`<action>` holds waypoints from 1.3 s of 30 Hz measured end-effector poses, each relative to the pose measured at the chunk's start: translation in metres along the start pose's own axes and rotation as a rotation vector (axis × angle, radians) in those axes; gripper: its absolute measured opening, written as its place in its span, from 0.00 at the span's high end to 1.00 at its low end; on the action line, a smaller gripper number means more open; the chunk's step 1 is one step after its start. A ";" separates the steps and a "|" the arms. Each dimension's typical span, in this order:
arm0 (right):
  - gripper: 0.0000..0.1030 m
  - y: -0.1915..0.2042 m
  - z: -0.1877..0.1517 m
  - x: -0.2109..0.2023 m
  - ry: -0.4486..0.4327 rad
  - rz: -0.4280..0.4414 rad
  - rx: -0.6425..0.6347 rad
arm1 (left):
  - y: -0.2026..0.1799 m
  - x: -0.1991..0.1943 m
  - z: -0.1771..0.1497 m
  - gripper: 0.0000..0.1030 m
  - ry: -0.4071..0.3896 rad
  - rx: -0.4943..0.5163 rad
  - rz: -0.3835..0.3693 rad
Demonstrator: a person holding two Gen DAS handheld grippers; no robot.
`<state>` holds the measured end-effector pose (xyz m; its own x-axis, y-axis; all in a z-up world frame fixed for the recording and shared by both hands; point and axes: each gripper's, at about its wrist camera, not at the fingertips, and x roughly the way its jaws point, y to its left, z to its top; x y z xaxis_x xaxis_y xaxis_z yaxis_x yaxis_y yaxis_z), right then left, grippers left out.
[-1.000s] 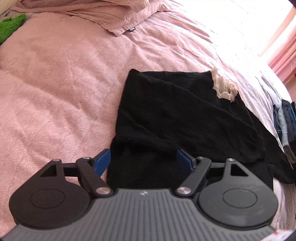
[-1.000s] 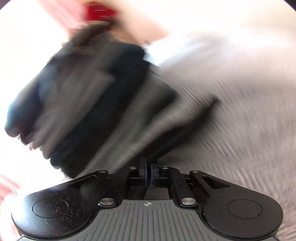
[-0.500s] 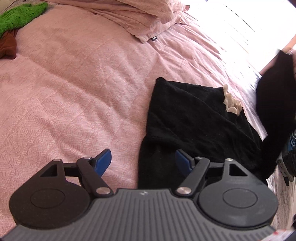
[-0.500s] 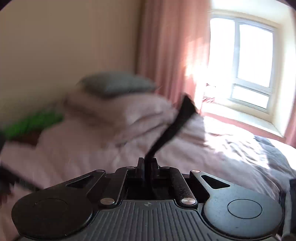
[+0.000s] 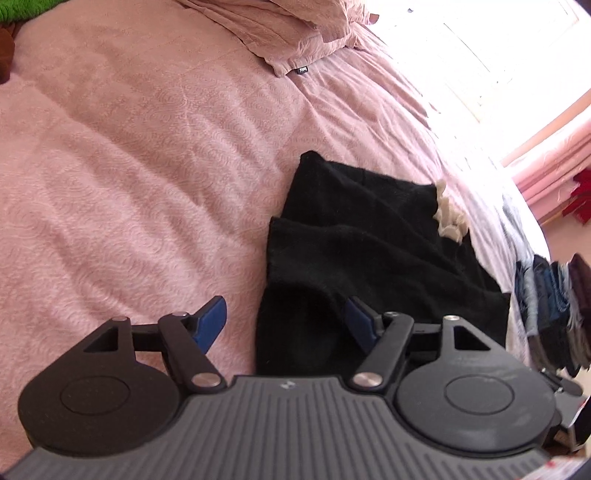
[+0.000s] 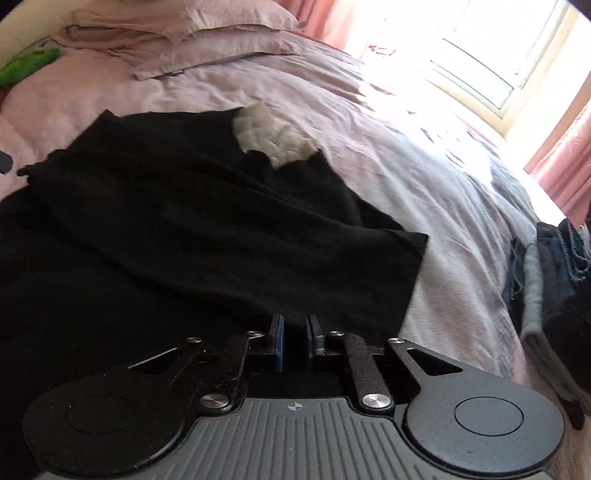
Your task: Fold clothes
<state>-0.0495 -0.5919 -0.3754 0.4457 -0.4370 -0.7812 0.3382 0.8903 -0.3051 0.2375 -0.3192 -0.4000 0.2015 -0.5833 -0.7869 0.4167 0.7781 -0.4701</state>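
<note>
A black garment (image 5: 369, 251) lies on the pink bed, folded over itself, with a white frilly trim (image 5: 448, 218) at its far edge. My left gripper (image 5: 286, 323) is open wide just above the garment's near left edge; the right blue pad (image 5: 360, 325) is over the cloth and the left pad (image 5: 212, 319) over the bedspread. In the right wrist view the same garment (image 6: 184, 221) and trim (image 6: 273, 142) fill the left and middle. My right gripper (image 6: 294, 339) hovers at the garment's near edge, jaws a narrow gap apart, with nothing visibly pinched.
Pink pillows (image 5: 295, 29) lie at the head of the bed. A stack of folded dark and denim clothes (image 6: 561, 277) sits at the bed's right edge, also the stack (image 5: 554, 306). A green item (image 6: 26, 66) rests far left. A bright window (image 6: 480, 55) is beyond.
My right gripper, which was shut on black cloth and swinging it through the air, has come down onto the garment and its jaws have parted. The garment now shows an extra fold.
</note>
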 end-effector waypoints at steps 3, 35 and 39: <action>0.72 -0.014 -0.012 0.003 -0.006 -0.054 -0.020 | 0.005 0.011 0.009 0.35 0.007 -0.047 -0.033; 0.71 -0.023 -0.063 0.017 -0.031 -0.180 -0.053 | -0.038 0.049 0.014 0.92 -0.066 0.353 0.061; 0.71 -0.029 -0.061 0.006 -0.027 -0.129 -0.057 | -0.029 0.057 0.009 0.89 -0.067 0.327 0.067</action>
<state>-0.1074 -0.6126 -0.4049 0.4235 -0.5511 -0.7189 0.3471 0.8318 -0.4332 0.2450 -0.3769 -0.4273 0.2917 -0.5557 -0.7785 0.6606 0.7057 -0.2562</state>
